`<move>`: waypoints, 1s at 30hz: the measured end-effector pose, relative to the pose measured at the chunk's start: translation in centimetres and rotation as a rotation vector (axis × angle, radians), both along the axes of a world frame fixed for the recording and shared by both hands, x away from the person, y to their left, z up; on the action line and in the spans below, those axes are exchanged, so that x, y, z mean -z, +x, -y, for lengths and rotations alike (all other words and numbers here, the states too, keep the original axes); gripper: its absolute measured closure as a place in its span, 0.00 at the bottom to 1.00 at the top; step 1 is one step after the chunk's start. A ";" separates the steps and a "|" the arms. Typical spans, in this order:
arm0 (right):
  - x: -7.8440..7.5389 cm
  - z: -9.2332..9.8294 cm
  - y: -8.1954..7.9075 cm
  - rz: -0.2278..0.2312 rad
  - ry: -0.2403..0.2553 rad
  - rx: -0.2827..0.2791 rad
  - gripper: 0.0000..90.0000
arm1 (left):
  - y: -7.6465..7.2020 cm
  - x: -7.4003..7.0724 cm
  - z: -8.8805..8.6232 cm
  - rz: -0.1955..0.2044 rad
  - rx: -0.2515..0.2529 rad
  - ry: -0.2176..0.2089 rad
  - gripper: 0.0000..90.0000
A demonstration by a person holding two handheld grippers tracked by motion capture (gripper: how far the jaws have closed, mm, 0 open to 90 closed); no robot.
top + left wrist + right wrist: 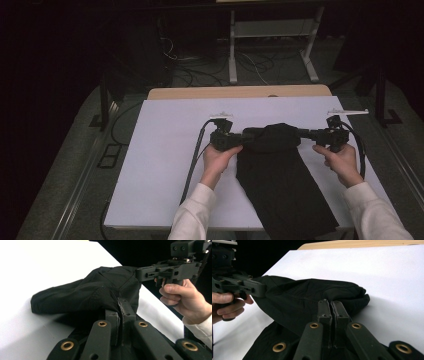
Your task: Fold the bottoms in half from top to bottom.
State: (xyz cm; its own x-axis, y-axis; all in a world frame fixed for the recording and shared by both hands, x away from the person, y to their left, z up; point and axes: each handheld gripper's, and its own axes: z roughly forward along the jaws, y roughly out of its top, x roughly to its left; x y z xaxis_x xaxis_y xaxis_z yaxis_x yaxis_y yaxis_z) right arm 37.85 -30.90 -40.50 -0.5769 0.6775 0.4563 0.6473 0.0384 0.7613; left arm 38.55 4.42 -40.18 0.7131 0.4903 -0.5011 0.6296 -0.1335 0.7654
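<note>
Cloth held by both tools, mid-fold.

Left tool [242, 138] and right tool [306, 133] each clamp shut on an opposite side of the black cloth [280, 175], lifting its far end off the white counter [165, 150], evidently to fold it over; the rest lies flat toward the person.

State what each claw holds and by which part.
Both hold the black garment: left claw shut on its folded top's left edge, right claw shut on the right edge.

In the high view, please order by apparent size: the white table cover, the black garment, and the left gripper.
1. white table cover, largest
2. black garment
3. left gripper, smallest; it is shut on the garment's edge.
</note>
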 end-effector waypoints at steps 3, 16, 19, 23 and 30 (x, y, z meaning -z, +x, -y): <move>0.0 0.2 -0.4 0.000 0.006 -0.003 0.96 | -0.5 -0.3 0.0 -0.002 0.014 0.000 0.96; 0.2 0.5 -2.0 -0.013 -0.023 -0.027 0.96 | -2.3 -0.2 0.7 0.018 0.055 0.031 0.96; 0.4 0.5 -2.3 -0.014 -0.030 -0.030 0.96 | -2.8 0.1 0.8 0.016 0.065 0.030 0.96; 0.4 0.7 -2.8 -0.019 -0.036 -0.035 0.96 | -3.4 0.3 0.8 0.014 0.076 0.030 0.96; 0.8 0.8 -3.4 -0.035 -0.053 -0.042 0.96 | -4.2 1.0 0.8 -0.002 0.096 0.039 0.96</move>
State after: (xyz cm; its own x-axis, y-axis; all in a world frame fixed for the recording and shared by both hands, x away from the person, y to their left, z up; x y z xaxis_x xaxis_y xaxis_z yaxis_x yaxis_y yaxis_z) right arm 34.43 -31.72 -41.34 -0.5896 0.6764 0.4414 0.6707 0.1057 0.7341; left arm 34.39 3.63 -41.19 0.7570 0.4385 -0.4845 0.6138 -0.2228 0.7573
